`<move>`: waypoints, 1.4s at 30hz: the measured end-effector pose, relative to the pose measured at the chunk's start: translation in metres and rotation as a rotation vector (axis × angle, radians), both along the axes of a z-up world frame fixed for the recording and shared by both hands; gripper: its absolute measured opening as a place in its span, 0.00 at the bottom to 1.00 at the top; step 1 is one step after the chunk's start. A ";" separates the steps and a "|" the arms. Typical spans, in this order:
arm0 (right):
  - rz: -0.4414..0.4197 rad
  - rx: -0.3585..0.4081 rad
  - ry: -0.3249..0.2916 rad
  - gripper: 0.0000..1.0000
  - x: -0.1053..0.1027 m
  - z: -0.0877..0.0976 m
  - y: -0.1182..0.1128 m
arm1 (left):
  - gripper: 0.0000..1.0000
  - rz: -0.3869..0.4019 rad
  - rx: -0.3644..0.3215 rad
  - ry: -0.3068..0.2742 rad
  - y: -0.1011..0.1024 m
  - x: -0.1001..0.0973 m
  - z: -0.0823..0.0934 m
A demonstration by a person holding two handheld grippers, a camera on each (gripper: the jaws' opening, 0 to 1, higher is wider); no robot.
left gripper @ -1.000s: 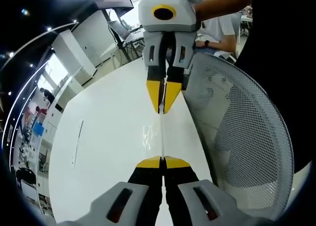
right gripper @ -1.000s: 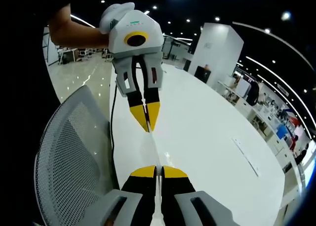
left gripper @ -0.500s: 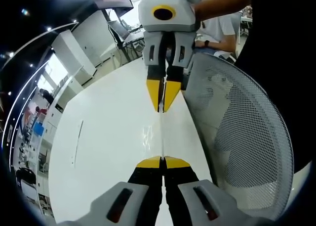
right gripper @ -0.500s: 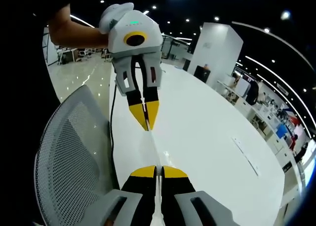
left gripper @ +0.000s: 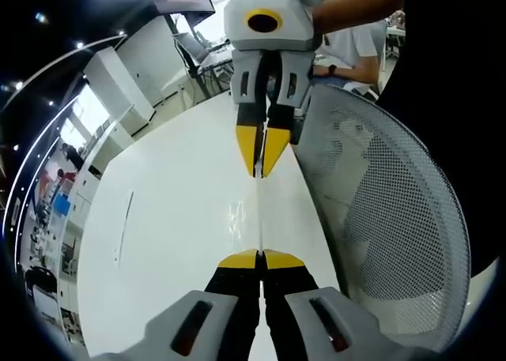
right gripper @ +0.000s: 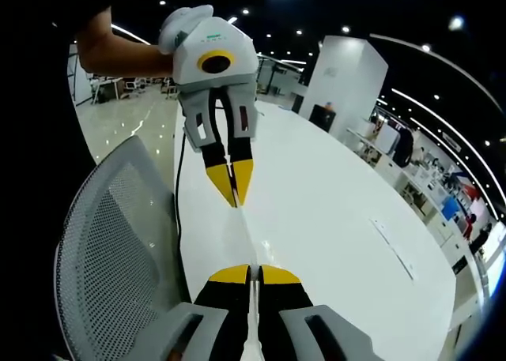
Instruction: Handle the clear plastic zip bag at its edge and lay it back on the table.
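Both grippers, left (left gripper: 260, 255) and right (right gripper: 250, 271), pinching opposite ends of clear zip bag (left gripper: 259, 215), stretched edge-on above white table (left gripper: 182, 219).

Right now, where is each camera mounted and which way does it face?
Left gripper view: rides the left gripper, looks along its shut yellow-tipped jaws at the right gripper across the white table; a forearm shows.
Right gripper view: rides the right gripper, faces back at the left gripper; a forearm shows.
Shared: the clear plastic zip bag held edge-on between both grippers, the table, the grey mesh chair.
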State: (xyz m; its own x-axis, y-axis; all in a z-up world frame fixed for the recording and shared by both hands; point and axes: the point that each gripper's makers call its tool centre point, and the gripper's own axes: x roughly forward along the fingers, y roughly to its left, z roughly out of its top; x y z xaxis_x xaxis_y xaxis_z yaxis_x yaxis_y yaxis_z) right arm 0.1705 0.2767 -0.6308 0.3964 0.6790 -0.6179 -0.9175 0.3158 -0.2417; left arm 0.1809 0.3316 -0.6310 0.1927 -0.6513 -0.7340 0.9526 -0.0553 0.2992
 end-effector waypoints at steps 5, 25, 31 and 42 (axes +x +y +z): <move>-0.001 0.000 -0.001 0.00 0.000 -0.001 0.000 | 0.00 0.001 0.000 0.000 0.001 0.001 -0.001; -0.009 -0.006 0.004 0.00 0.001 -0.002 -0.006 | 0.00 0.000 -0.003 0.006 0.000 0.002 -0.002; -0.010 -0.009 0.005 0.00 0.001 -0.002 -0.006 | 0.00 0.002 -0.003 0.007 0.002 0.002 -0.002; -0.015 -0.012 0.009 0.00 0.000 -0.003 -0.009 | 0.00 -0.001 0.000 0.011 0.003 0.001 -0.004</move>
